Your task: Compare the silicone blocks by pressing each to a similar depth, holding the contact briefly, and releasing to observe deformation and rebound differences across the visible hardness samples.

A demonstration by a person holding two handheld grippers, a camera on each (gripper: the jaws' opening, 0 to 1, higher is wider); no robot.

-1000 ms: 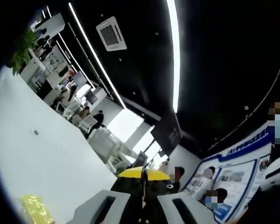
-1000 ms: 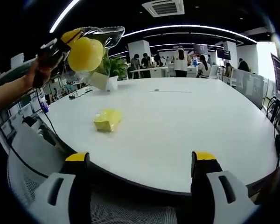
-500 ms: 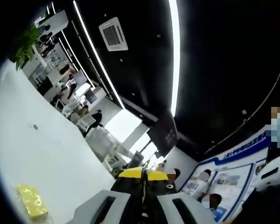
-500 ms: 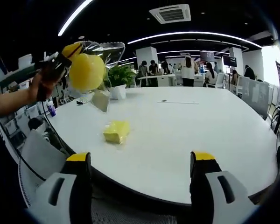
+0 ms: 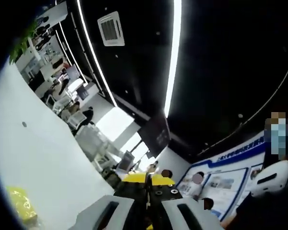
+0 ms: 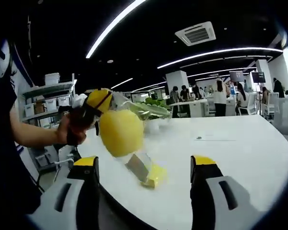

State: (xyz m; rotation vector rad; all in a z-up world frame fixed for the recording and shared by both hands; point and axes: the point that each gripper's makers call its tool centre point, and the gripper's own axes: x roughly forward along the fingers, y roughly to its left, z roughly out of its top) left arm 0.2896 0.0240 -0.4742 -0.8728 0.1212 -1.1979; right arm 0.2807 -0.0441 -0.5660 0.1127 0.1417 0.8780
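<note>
In the right gripper view my left gripper [image 6: 99,99], held in a hand, is shut on the top edge of a clear plastic bag [image 6: 140,109]. A round yellow silicone sample [image 6: 121,132] hangs inside the bag, above the white table [image 6: 230,158]. A second yellow block [image 6: 156,175] lies on the table just behind it. My right gripper [image 6: 145,162] is open, its jaws standing either side of the hanging sample. In the left gripper view my left gripper [image 5: 146,178] has its yellow tips together, and the yellow block [image 5: 20,207] lies on the table [image 5: 43,163] at lower left.
A shelf [image 6: 47,91] with boxes stands behind the hand. Potted greenery [image 6: 153,103] sits at the table's far side, with people at desks [image 6: 216,93] beyond. A person [image 5: 273,158] stands at the right of the left gripper view.
In the right gripper view the left gripper with the bagged sample has come from upper left toward the middle, between the right jaws. Both cameras have tilted and shifted.
</note>
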